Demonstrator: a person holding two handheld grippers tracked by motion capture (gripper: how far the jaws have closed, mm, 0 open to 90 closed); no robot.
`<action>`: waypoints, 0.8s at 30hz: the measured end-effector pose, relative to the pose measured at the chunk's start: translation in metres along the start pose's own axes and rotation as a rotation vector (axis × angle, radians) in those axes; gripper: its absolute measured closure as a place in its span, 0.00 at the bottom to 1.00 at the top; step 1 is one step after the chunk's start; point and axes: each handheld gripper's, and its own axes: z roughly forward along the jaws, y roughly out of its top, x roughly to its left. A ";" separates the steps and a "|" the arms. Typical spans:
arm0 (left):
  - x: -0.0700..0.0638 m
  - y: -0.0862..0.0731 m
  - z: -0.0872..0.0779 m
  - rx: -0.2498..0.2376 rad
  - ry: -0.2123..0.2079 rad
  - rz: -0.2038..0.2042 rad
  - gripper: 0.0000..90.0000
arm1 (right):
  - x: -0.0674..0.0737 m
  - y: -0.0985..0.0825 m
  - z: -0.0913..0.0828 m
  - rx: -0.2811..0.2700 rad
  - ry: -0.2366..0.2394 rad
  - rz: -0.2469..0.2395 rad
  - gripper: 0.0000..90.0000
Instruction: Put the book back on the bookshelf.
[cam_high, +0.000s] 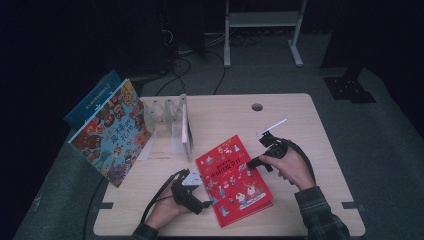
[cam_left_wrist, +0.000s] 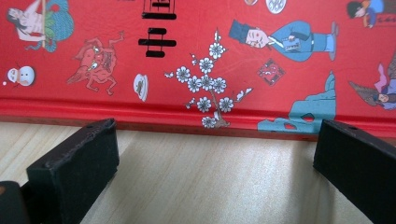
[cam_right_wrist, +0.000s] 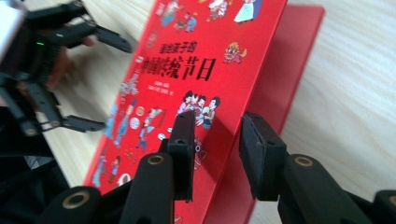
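Observation:
A red picture book (cam_high: 235, 182) lies on the wooden table (cam_high: 300, 130) between my two grippers. My left gripper (cam_high: 200, 202) rests low at the book's near-left edge. In the left gripper view its jaws (cam_left_wrist: 212, 172) stand wide apart on the wood, facing the red book (cam_left_wrist: 201, 46), with nothing between them. My right gripper (cam_high: 256, 162) is at the book's right edge. In the right gripper view the red cover (cam_right_wrist: 196, 70) is tilted up off the red page beneath (cam_right_wrist: 289, 70). Its edge passes between the right gripper's jaws (cam_right_wrist: 217, 149), and there is a gap to the pads.
A clear plastic book rack (cam_high: 170, 125) stands at the table's back left with a thin white book (cam_high: 187, 130) in it. A colourful picture book (cam_high: 112, 132) and a blue book (cam_high: 92, 97) lean off the left edge. A cable hole (cam_high: 257, 107) sits near the back.

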 end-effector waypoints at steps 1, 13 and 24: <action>0.000 0.000 0.000 0.000 0.000 0.000 0.00 | 0.003 0.002 -0.002 -0.002 0.003 -0.008 0.73; 0.000 0.000 0.000 -0.001 -0.003 0.003 0.00 | 0.041 0.033 0.004 0.062 0.050 -0.094 0.76; 0.000 0.000 0.000 0.001 -0.001 -0.002 0.00 | 0.051 0.046 0.009 0.039 0.045 -0.101 0.81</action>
